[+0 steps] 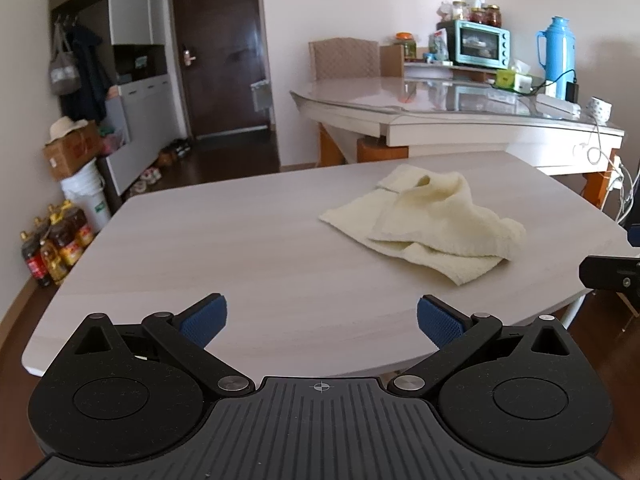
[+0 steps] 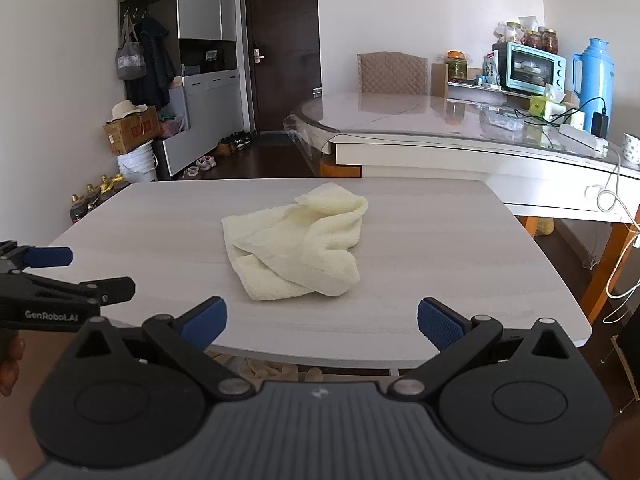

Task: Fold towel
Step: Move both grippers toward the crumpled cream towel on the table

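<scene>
Folding hasn't begun: your towel (image 2: 296, 246) lies crumpled on the table (image 2: 460, 248), both grippers (image 1: 322, 320) (image 2: 322, 320) spread wide, empty.

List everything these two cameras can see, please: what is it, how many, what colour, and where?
towel: one, cream, crumpled on the near table
near table: one, pale grey wood grain
dining table: one, white with glossy top, behind
toaster oven: one, mint green, on dining table
thermos: one, blue, right of the oven
chair: one, beige quilted back, behind dining table
door: one, dark brown, far wall
bucket: one, white, floor at left
left hand-held gripper: one, black with blue pads, open, above the near table edge
right hand-held gripper: one, same colours, open, short of the towel
</scene>
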The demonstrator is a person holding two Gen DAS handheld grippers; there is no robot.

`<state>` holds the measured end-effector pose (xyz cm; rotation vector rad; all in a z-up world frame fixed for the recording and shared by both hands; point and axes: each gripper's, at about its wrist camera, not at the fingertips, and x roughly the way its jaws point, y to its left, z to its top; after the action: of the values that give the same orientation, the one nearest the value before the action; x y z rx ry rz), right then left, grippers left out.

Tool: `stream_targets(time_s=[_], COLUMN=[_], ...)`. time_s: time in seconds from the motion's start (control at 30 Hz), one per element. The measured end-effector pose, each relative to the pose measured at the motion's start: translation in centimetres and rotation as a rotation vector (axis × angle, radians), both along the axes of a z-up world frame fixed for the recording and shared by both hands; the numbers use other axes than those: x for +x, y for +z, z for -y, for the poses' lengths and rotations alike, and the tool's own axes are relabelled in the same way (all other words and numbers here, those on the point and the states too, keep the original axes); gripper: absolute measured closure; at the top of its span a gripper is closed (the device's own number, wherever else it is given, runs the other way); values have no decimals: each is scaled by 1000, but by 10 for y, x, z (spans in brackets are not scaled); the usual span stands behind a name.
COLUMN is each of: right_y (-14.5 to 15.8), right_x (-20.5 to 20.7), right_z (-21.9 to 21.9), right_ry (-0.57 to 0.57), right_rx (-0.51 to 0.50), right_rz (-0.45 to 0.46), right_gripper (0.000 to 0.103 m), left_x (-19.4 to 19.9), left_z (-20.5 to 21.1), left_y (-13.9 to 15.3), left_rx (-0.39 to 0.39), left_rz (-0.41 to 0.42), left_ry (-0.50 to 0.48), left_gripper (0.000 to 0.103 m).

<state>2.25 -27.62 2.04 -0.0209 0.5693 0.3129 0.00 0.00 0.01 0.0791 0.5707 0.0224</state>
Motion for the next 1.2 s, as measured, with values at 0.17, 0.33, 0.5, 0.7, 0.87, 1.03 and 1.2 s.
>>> stream_targets(time_s=[0.17, 0.33, 0.5, 0.7, 0.87, 1.03, 1.2], right_y=[0, 2, 2, 3, 0, -1, -6], right_x=[3, 12, 34, 46, 54, 64, 74], right_z=[6, -4, 2, -2, -4, -12, -32], right_ry=[5, 29, 22, 31, 57, 95, 145], right_rx=[5, 0, 19, 20, 29, 24, -7], right_rz=[11, 9, 7, 3, 6, 1, -3], right_gripper=[0, 1, 1, 1, 3, 4, 16], left_x=[-1, 14, 37, 58, 67, 81, 89], left_z=[0, -6, 0, -2, -7, -15, -20], left_y=[2, 3, 7, 6, -1, -4, -10], left_rx=[-1, -20, -1, 9, 5, 2, 11], left_rz=[-8, -52, -72, -86, -99, -115, -111], left_ry=[-6, -1, 6, -4, -2, -4, 5], left_gripper=[0, 0, 0, 0, 0, 0, 0])
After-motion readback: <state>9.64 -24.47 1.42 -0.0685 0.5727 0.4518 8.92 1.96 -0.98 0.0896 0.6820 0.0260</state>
